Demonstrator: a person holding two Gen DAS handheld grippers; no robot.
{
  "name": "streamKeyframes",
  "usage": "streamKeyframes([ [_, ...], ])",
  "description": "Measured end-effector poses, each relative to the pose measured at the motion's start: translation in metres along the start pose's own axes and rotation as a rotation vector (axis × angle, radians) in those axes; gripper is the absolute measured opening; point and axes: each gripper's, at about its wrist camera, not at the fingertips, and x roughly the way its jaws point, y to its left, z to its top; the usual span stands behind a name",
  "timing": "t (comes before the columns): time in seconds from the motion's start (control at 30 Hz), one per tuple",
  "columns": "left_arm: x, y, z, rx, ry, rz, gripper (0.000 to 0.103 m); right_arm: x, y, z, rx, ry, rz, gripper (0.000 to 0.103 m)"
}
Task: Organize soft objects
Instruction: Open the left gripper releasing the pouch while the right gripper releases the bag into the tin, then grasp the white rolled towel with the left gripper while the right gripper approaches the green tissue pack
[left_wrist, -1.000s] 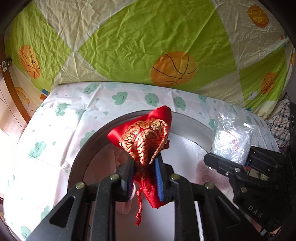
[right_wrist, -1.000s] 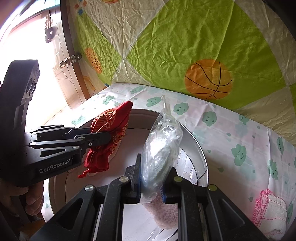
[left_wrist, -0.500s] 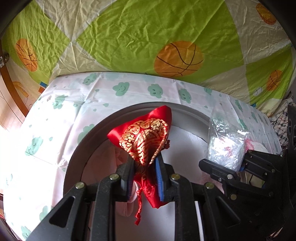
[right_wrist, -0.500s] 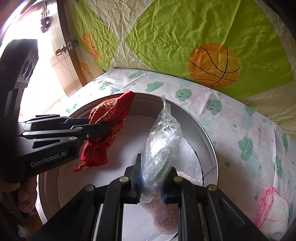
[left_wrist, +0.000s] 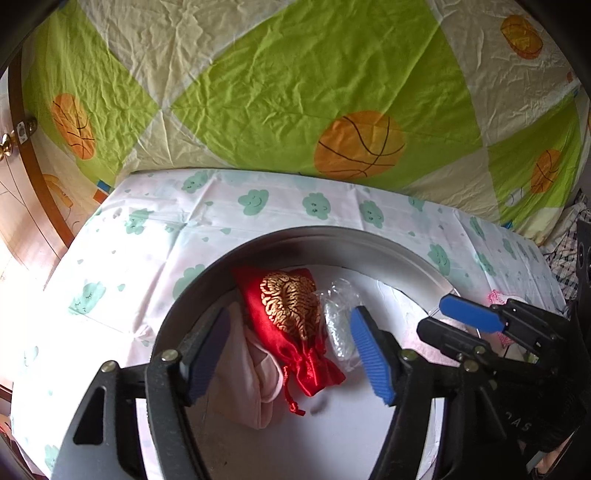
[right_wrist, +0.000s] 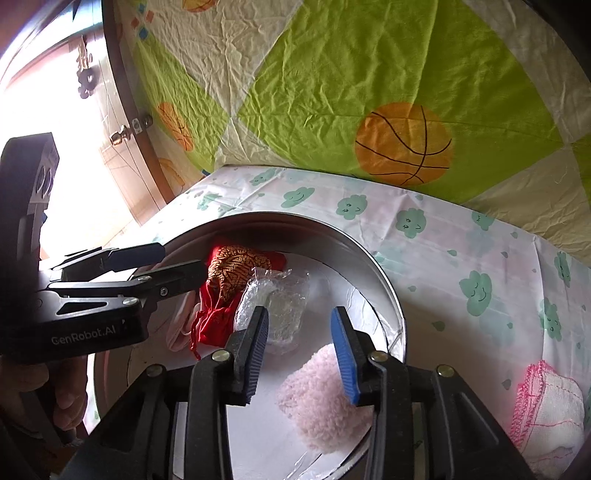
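Two grippers are seen above a round metal tray (right_wrist: 384, 280) that rests on a cloud-print sheet (right_wrist: 461, 254). The left gripper (left_wrist: 288, 350) is found with jaws wide apart, having just been opening; nothing is pressed between its pads. A red pouch (left_wrist: 291, 321) with gold embroidery is noted lying on the tray floor below it, partly over a pale pink cloth (left_wrist: 251, 384). The right gripper (right_wrist: 301, 350) is found with jaws parted, likewise having just been opening, and nothing is clamped. A clear plastic bag (right_wrist: 277, 306) is seen lying in the tray just beside the pouch, touching it, beyond the right gripper's left pad. A fluffy pink item (right_wrist: 321, 402) is observed in the tray beneath the right gripper. A white cloth with pink edging (right_wrist: 546, 410) lies on the sheet outside the tray, to the right. A green and cream basketball-print sheet (right_wrist: 369, 74) hangs behind. A hand (right_wrist: 62, 395) is visible at the left gripper's handle.
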Motion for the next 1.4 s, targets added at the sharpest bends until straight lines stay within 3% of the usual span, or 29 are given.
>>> streamKeyframes([
  [0.07, -0.007, 0.000, -0.005, -0.010, -0.030, 0.000, 0.075, -0.012, -0.003, -0.008, 0.013, -0.022, 0.005, 0.040],
  [0.27, -0.040, -0.009, -0.036, -0.023, -0.153, -0.007, 0.086, -0.070, -0.017, -0.056, 0.031, -0.115, -0.009, 0.062],
  [0.43, -0.065, -0.032, -0.073, 0.010, -0.252, -0.009, 0.086, -0.122, -0.047, -0.101, 0.092, -0.188, -0.090, 0.063],
  [0.7, -0.077, -0.101, -0.117, 0.115, -0.310, -0.056, 0.086, -0.175, -0.105, -0.160, 0.215, -0.269, -0.228, 0.069],
  [0.87, -0.068, -0.149, -0.131, 0.198, -0.289, -0.095, 0.085, -0.180, -0.120, -0.177, 0.245, -0.277, -0.254, 0.069],
  [1.03, -0.052, -0.181, -0.138, 0.246, -0.241, -0.119, 0.074, -0.177, -0.124, -0.183, 0.256, -0.294, -0.247, 0.069],
  [1.2, -0.030, -0.205, -0.138, 0.282, -0.174, -0.132, 0.053, -0.173, -0.123, -0.183, 0.263, -0.299, -0.222, 0.069],
  [1.4, -0.005, -0.220, -0.131, 0.286, -0.081, -0.149, 0.046, -0.172, -0.123, -0.182, 0.267, -0.302, -0.221, 0.069],
])
